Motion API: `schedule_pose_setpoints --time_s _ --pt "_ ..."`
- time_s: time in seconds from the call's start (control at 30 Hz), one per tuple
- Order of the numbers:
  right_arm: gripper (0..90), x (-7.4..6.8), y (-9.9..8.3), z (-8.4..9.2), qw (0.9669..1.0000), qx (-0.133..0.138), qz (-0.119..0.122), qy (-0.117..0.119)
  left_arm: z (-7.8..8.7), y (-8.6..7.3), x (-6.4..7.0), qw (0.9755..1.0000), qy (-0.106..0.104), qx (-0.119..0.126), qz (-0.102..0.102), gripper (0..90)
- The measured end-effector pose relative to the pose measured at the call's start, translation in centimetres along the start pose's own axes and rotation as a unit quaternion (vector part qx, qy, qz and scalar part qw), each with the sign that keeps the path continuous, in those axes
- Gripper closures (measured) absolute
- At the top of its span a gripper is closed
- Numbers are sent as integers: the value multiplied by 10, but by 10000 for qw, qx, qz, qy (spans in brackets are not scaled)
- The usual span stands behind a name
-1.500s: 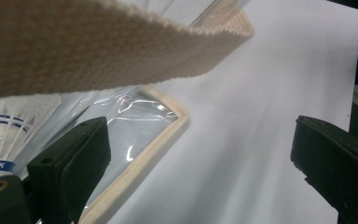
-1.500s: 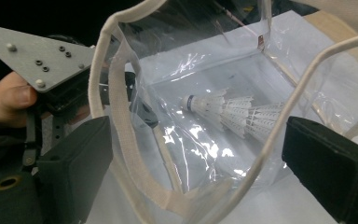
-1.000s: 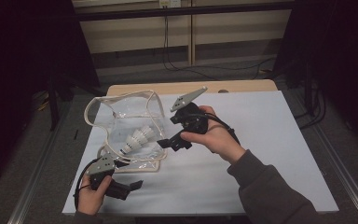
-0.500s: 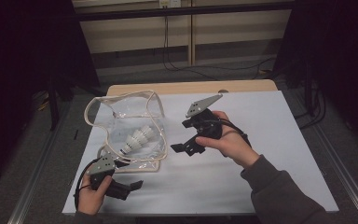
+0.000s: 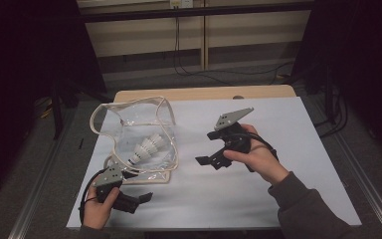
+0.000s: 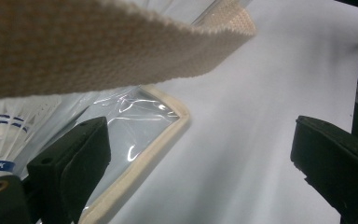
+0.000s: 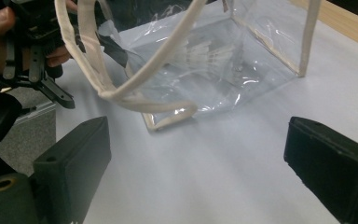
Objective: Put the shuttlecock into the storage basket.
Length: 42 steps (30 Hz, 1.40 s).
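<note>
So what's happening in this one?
A person at a white table works with two hand-held grippers around a clear bag with beige trim that has shuttlecocks inside. The left gripper sits open at the bag's near corner, its jaws around nothing. The right gripper is open too, held apart from the bag and pointing at it. Neither holds anything.

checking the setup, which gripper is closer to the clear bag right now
The left gripper, at the clear bag's near corner; the right gripper is off to the side.

clear bag [image 5: 144, 127] | beige-trimmed, open, on table's left | white shuttlecocks [image 5: 146, 148] lying inside
</note>
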State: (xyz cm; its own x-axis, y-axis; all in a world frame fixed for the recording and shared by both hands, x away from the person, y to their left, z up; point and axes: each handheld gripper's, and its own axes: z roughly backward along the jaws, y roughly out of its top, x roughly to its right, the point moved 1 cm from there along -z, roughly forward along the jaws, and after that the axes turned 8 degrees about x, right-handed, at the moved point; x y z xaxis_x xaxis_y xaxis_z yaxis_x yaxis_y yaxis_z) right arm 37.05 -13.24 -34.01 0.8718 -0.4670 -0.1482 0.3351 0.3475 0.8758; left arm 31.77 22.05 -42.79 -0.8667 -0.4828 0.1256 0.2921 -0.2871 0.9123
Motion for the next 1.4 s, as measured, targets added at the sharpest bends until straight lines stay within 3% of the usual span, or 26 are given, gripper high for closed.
schedule_pose_setpoints --time_s 1.4 --pt "71 20 -66 36 9992 123 -246 -293 1 0 1 10000 20 -8 -24 48"
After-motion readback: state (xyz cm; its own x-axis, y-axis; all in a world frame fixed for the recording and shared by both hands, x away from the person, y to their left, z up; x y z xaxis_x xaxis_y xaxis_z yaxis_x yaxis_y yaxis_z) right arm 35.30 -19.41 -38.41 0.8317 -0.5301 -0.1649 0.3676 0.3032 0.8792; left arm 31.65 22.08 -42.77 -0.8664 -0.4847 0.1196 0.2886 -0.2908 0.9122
